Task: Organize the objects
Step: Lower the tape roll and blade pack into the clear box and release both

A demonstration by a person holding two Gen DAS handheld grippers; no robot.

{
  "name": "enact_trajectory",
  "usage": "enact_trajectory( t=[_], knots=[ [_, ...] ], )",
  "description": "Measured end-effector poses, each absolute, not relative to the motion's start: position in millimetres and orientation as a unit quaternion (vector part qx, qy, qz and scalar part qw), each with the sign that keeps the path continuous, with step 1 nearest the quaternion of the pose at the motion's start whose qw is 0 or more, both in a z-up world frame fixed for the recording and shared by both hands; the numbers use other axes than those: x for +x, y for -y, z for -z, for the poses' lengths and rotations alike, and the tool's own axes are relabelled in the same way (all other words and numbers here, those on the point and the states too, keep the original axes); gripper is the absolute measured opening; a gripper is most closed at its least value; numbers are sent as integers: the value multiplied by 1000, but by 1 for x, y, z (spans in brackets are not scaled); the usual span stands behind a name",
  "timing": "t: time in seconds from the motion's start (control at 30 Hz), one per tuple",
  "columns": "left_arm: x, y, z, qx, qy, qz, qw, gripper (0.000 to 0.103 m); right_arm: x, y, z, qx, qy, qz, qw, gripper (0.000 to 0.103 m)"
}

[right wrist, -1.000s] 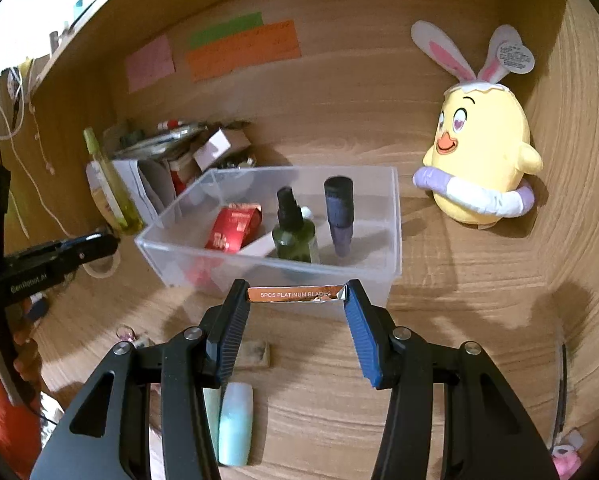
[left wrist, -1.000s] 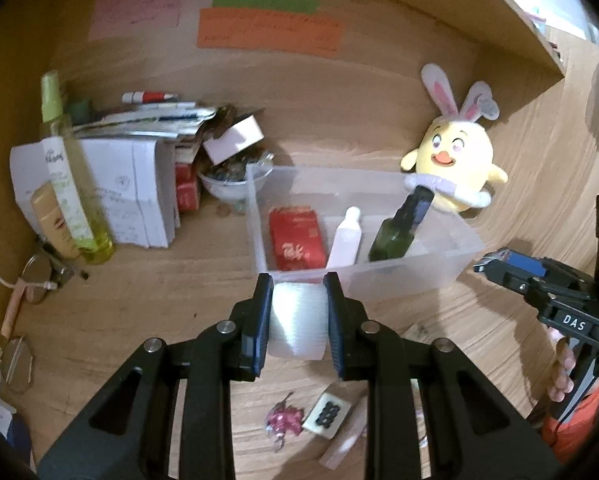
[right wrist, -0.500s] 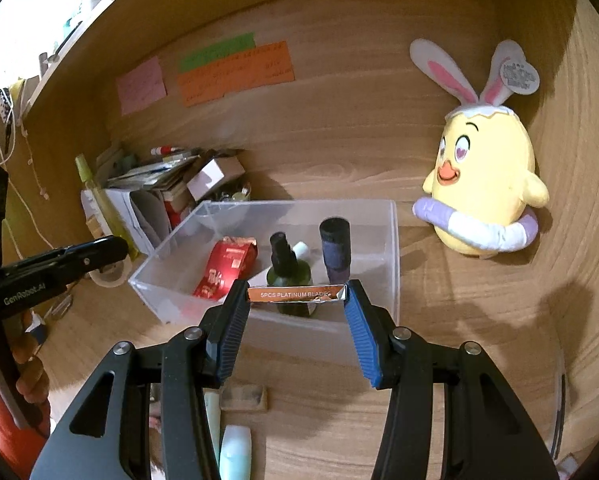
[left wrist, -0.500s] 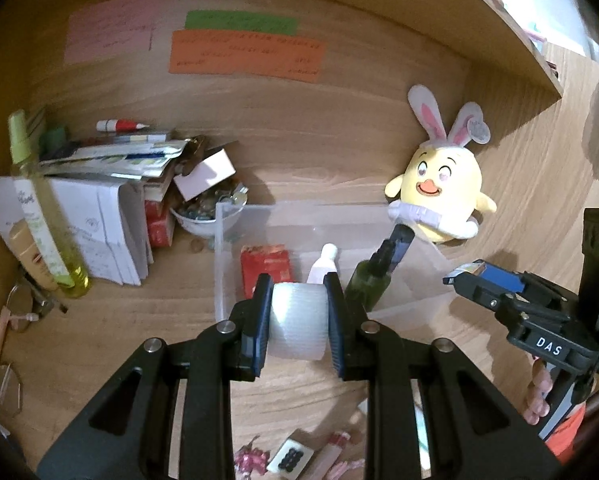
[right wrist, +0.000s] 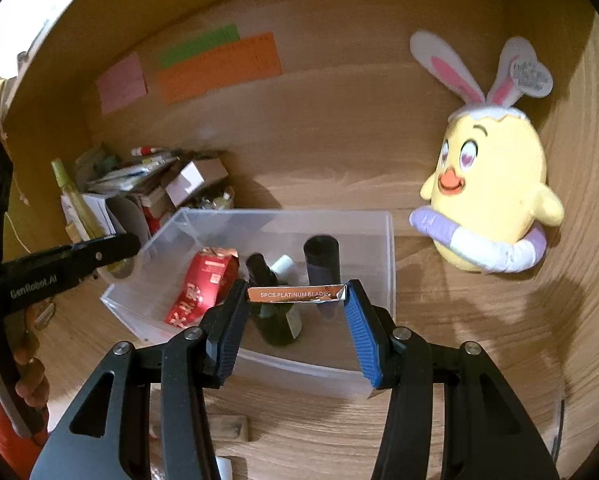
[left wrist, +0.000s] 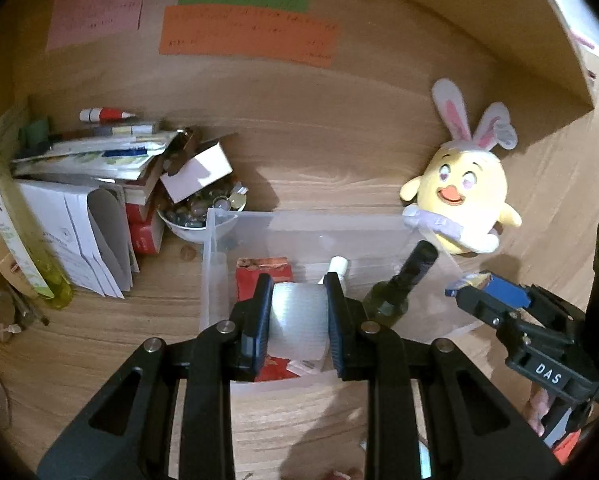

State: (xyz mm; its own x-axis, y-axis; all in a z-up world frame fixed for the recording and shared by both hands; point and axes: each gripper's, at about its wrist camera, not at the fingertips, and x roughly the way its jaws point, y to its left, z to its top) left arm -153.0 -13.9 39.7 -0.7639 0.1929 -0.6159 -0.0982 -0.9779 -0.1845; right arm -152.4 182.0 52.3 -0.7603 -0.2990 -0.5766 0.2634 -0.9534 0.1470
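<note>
A clear plastic bin (left wrist: 219, 264) sits on the wooden desk (left wrist: 99, 344), and both tongs are held above its near edge. Behind it to the left stands a cluttered heap: a stack of papers and booklets (left wrist: 91, 160), a white bowl (left wrist: 187, 228) of small stones, a tall yellow-green bottle (left wrist: 23, 240), and a red-and-white marker (left wrist: 103, 114) on top. A yellow plush chick (right wrist: 495, 200) with rabbit ears leans against the back wall just right of the bin. Pink, green and orange paper notes (right wrist: 219, 68) are stuck on the wall above.

Inside the bin lie a red packet (right wrist: 207, 288), a dark green bottle (right wrist: 275, 320) with a black cap standing upright, a dark cylinder (right wrist: 321, 260) beside it, and a white tube (left wrist: 337, 268); these crowd the middle of the bin floor.

The left gripper (left wrist: 299, 316) is clamped narrowly on a white roll (left wrist: 299, 320), translucent and ribbed in texture, cylinder-shaped, held over the bin's front wall above the red packet. The right gripper (right wrist: 295, 308) is spread wider, pinching a thin flat razor-blade box (right wrist: 295, 294) by its ends; the box is orange-brown cardboard with white lettering, one end torn, and it hangs over the bin in front of the green bottle.

On the desk below the right gripper lies a small wooden-looking block (right wrist: 227, 428).
</note>
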Motion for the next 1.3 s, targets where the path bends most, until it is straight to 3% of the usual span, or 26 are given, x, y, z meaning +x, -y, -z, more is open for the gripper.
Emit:
enact_trajectory(
  t=[0.87, 0.97, 1.03, 1.17, 1.3],
  knots=[
    [-180, -2, -1, -381, 44, -920, 87, 25, -172, -170, -23, 353, -6, 925, 137, 46],
    [-177, -2, -4, -378, 44, -920, 88, 26, -173, -171, -24, 355, -4, 925, 136, 54],
    [-174, -2, -7, -376, 46, -921, 90, 31, -171, -172, -25, 352, -1, 926, 136, 58],
    [-164, 0, -16, -365, 48, -926, 86, 56, -169, -173, -29, 347, 0, 928, 137, 60],
    [-152, 3, -27, -351, 42, -932, 83, 64, -162, -173, -36, 338, 0, 930, 142, 67]
  ],
)
